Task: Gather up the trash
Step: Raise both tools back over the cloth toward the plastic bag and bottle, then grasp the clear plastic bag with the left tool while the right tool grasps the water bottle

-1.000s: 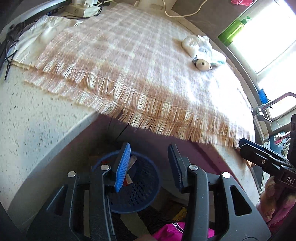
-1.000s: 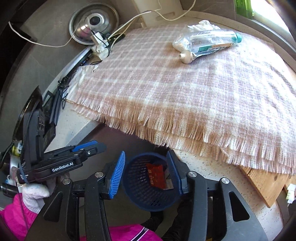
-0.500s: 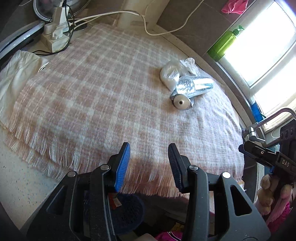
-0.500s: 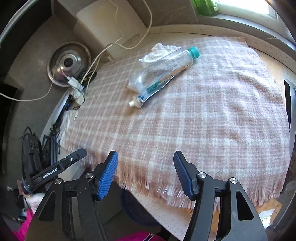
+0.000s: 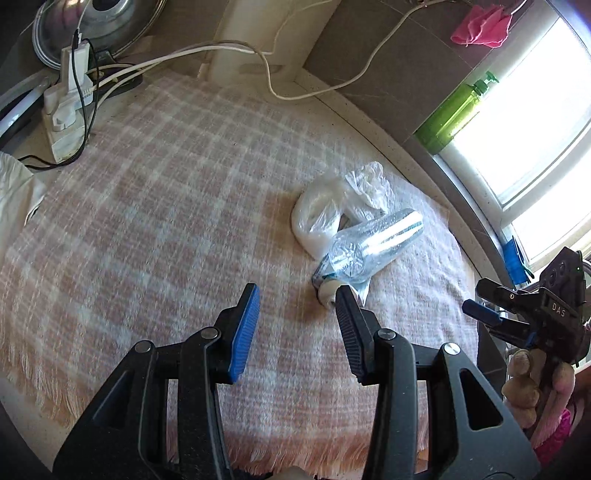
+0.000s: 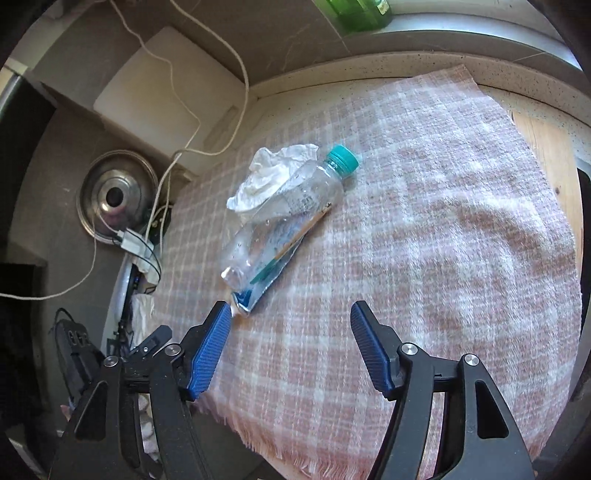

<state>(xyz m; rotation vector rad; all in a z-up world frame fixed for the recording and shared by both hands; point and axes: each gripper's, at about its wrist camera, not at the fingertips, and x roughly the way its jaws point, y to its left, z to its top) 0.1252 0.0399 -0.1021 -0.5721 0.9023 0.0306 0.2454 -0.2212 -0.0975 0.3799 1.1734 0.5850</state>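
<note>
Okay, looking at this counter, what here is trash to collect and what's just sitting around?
Trash to collect:
- clear plastic bottle with teal cap
- squeezed tube under the bottle
- crumpled white plastic bag beside them

Just lying about:
- checked blanket
- power strip and cords
- metal lid
- green soap bottle
- pink cloth

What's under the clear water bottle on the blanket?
A squeezed tube lies under the clear bottle, white cap poking out. Crumpled white plastic sits behind. How much of the tube's far end is covered is unclear.

Both black plastic grippers carry ribbed blue pads on their fingers (image 5: 243, 332), silver screws, and white "DAS" lettering.
</note>
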